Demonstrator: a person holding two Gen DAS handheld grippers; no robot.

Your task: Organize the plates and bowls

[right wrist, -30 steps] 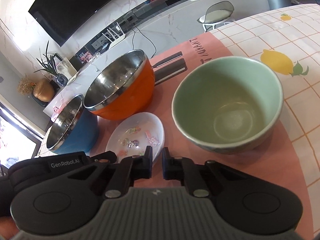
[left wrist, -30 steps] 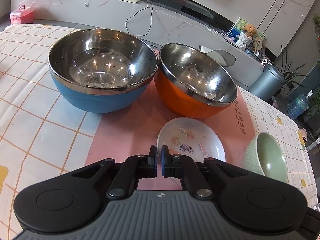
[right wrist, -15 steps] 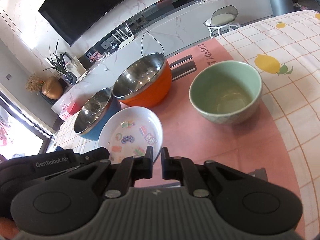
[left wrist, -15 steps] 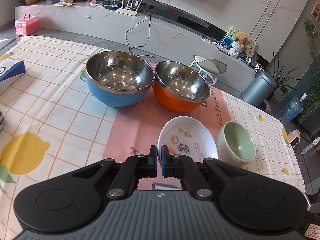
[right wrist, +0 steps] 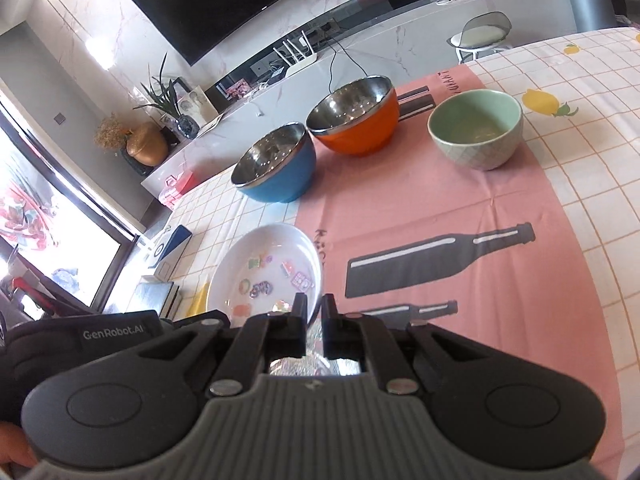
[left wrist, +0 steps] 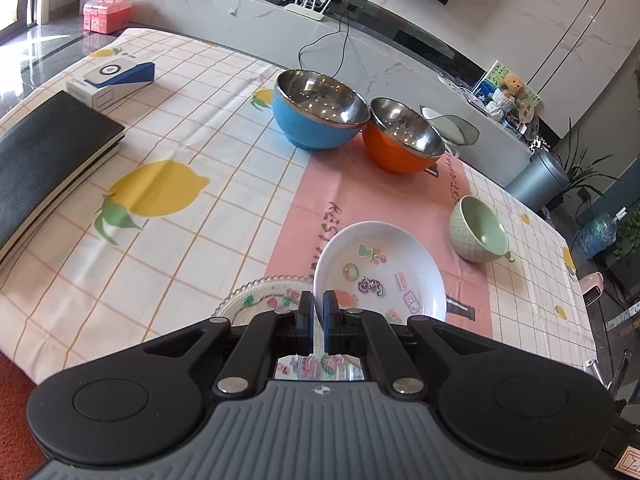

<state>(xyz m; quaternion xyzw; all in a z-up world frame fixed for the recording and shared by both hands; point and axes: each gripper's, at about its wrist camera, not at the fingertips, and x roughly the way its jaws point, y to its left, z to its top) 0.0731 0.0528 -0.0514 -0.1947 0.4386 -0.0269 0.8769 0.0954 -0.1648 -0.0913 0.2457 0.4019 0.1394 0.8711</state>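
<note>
both grippers, the left gripper (left wrist: 316, 312) and the right gripper (right wrist: 311, 312), are pinched on the rim of the white plate (left wrist: 380, 268); the plate is being carried, and a gentle placing onto the glass plate (left wrist: 256, 296) is probably needed next.

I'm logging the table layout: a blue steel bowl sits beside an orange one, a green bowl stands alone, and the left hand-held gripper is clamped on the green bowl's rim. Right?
Not quite. The left hand-held gripper is shut on the rim of the white sticker-patterned dish, as the left wrist view shows. The green bowl stands alone, untouched. The blue steel bowl does sit beside the orange bowl.
</note>
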